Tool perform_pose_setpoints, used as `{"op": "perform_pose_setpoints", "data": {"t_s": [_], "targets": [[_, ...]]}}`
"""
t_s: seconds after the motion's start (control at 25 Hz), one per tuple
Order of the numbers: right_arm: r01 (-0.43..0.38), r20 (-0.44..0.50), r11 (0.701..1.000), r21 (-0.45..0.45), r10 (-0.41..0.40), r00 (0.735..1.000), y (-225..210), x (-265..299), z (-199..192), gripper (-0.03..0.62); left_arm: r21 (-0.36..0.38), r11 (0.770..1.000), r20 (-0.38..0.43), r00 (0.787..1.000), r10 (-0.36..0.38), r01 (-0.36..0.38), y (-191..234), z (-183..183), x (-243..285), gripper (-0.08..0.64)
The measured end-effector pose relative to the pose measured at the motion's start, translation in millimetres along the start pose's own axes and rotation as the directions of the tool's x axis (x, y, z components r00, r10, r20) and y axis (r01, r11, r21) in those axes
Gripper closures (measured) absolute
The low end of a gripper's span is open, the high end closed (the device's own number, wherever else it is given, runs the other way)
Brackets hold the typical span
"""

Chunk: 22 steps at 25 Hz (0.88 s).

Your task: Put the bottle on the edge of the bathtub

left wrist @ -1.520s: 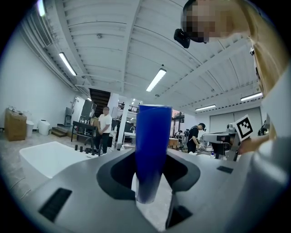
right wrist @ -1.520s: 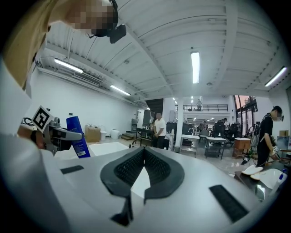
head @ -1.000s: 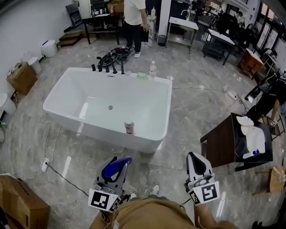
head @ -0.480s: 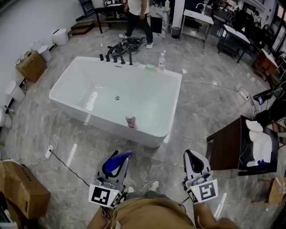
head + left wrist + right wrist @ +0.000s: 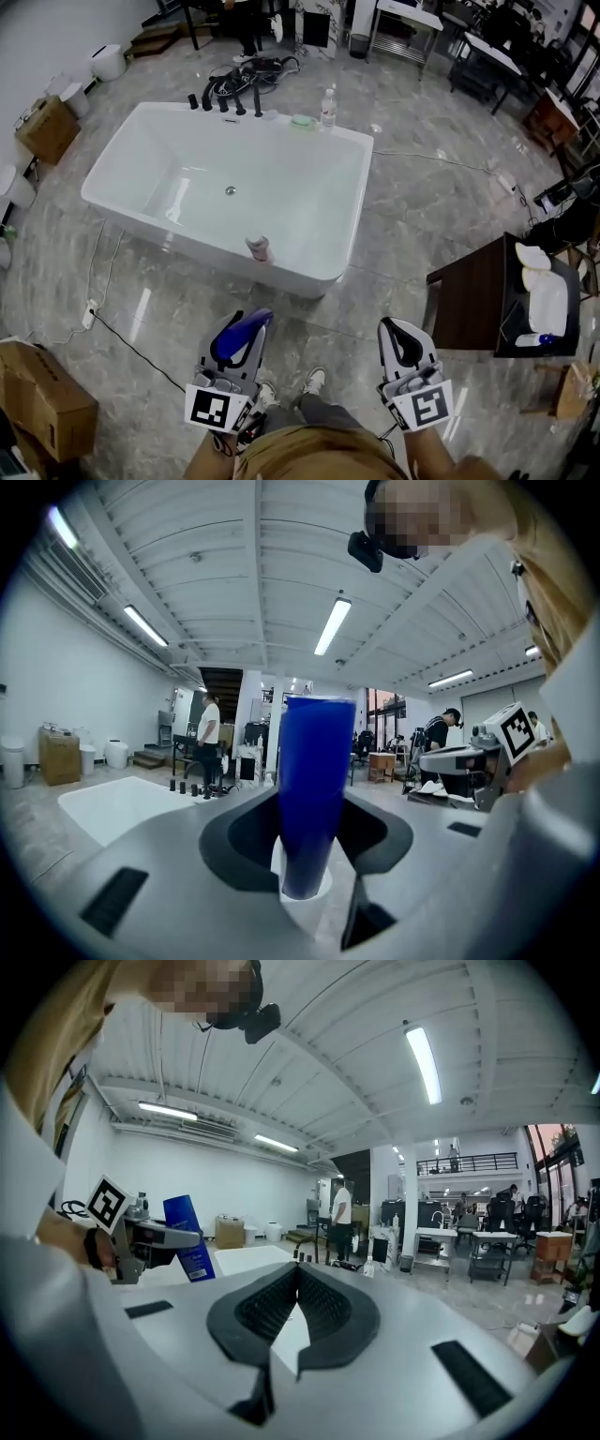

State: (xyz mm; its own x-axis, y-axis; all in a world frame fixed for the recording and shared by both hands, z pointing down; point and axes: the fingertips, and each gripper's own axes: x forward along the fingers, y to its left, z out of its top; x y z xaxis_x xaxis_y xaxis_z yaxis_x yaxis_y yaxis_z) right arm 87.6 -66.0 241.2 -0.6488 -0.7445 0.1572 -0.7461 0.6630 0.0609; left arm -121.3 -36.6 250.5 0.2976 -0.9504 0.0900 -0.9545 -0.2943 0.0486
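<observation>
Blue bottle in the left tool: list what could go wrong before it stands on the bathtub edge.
1. The blue bottle held in the left tool is tall and slim, and the bathtub's rim looks narrow. It may topple when released.
2. A small pinkish container already stands on the near rim. Setting down close to it could knock it into the tub.
3. A black cable crosses the floor to the left, a possible trip hazard.
</observation>
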Motion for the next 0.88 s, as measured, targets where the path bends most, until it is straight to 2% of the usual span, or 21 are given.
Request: {"op": "perform_pose_setpoints", "data": {"t_s": [0.32,0.52,0.72,0.88], "targets": [[-0.005,-0.034,1.0,0.02,0.006,0.999,-1.7,29.0,-39.7,0.588,0.007,1.0,-0.036,0.999,0.011,-0.01,15.8,-44.0,32.8,0.402],[-0.013,-0.05,0.999,0.043,0.015,0.999,-1.5,44.4,-63.9,0.588,0.011,1.0,-0.046,0.999,-0.007,0.007,16.8,-66.4,56.0,0.402],[-0.011,-0.071,0.998,0.063,0.016,0.997,-6.6,54.3,-87.0,0.587,-0.001,1.0,-0.1,0.995,-0.02,0.021,16.6,-91.9,76.9,0.402],[-0.016,-0.08,0.998,0.067,0.021,0.997,-9.3,63.9,-101.0,0.587,-0.004,0.999,-0.115,0.993,-0.034,0.034,18.5,-109.0,90.1,0.402]]}}
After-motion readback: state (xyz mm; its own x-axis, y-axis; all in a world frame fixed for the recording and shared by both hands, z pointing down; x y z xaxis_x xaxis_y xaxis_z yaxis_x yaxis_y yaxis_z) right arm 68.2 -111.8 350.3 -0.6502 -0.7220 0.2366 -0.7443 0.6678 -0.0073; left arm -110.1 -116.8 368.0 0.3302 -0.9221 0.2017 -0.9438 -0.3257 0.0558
